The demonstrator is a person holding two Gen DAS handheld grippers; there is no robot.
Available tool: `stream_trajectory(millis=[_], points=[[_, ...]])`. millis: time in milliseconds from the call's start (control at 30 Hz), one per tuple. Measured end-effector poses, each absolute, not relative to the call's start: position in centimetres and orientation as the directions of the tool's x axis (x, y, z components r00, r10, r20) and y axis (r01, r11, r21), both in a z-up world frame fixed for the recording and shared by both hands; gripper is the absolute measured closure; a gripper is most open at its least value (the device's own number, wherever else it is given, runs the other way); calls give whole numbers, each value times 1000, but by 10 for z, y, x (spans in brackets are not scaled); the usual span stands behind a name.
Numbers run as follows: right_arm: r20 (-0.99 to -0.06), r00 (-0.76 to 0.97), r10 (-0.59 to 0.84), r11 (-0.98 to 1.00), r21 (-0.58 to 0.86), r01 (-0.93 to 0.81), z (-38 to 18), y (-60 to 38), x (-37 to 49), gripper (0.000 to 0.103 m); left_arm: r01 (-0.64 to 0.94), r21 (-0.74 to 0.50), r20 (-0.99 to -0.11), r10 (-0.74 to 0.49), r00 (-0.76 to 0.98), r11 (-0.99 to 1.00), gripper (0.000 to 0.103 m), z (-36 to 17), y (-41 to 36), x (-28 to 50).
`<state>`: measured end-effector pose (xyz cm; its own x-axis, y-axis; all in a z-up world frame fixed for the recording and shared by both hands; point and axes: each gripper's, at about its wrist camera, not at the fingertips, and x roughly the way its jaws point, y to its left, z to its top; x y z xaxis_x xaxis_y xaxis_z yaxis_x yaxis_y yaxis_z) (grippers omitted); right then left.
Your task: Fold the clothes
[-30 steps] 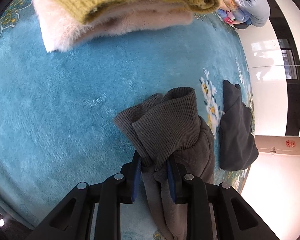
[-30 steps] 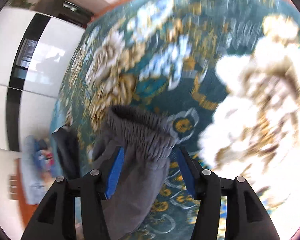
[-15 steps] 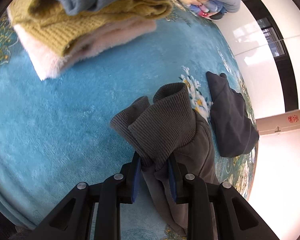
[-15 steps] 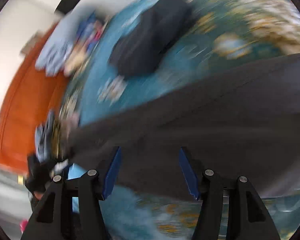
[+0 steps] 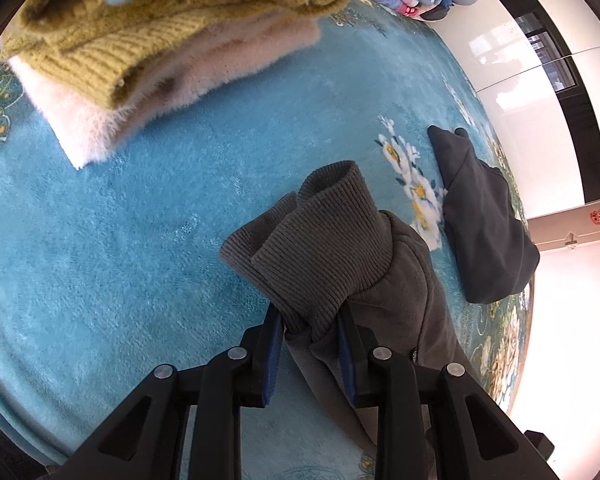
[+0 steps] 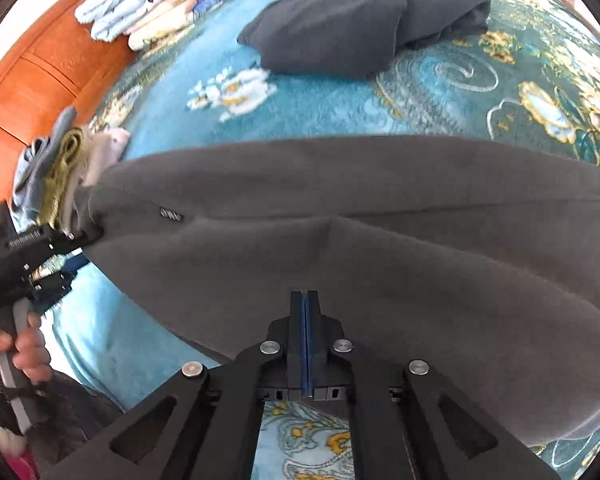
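Blue floral carpet [image 5: 148, 240] carries everything, with orange wooden furniture [image 6: 40, 76] along one edge and white wall panels beyond another. Near the wooden side a stack of folded knits [image 5: 160, 40] sits finished: mustard on pink, something grey-blue on top. A dark top [image 6: 364, 20] lies crumpled by itself further along the carpet, likely waiting its turn.

Grey trousers [image 6: 340, 220] are the piece in hand, stretched in a long band across the carpet. The left tool [image 5: 310, 340] is clamped on both ribbed cuffs [image 5: 320, 248], stacked one on the other, so the two legs stay matched at that end. In the right wrist view this tool shows at the band's far left end, with fingers [image 6: 30, 348] around its handle. The right tool [image 6: 305, 320] has its pads pressed flat together at the trousers' near edge; whether any cloth is pinched between them cannot be seen. Probably it aims to take the middle so the length can be doubled over.

The fabric is thick, soft fleece, smooth along its far edge, with a shallow crease running through the middle and a small tag [image 6: 171, 214] near the cuff end.
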<state>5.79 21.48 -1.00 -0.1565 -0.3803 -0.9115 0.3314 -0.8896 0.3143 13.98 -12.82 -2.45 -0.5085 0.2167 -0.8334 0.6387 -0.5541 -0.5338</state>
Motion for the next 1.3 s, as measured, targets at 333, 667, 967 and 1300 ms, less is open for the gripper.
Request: stream_trajectory(millis=[333, 667, 967, 1300], points=[[-910, -103, -402, -880, 353, 317, -29, 219, 60, 103, 588, -449, -855, 133, -500, -673, 77, -7, -113, 134], [-852, -202, -483, -867, 434, 245, 3, 258, 49, 102, 385, -213, -748, -103, -655, -898, 77, 95, -17, 139], [-827, -357, -434, -897, 433, 88, 35, 343, 27, 102, 112, 97, -697, -148, -702, -989, 77, 134, 119, 110], [-846, -381, -374, -902, 428, -65, 23, 405, 29, 102, -108, 255, -781, -139, -609, -961, 75, 87, 226, 102]])
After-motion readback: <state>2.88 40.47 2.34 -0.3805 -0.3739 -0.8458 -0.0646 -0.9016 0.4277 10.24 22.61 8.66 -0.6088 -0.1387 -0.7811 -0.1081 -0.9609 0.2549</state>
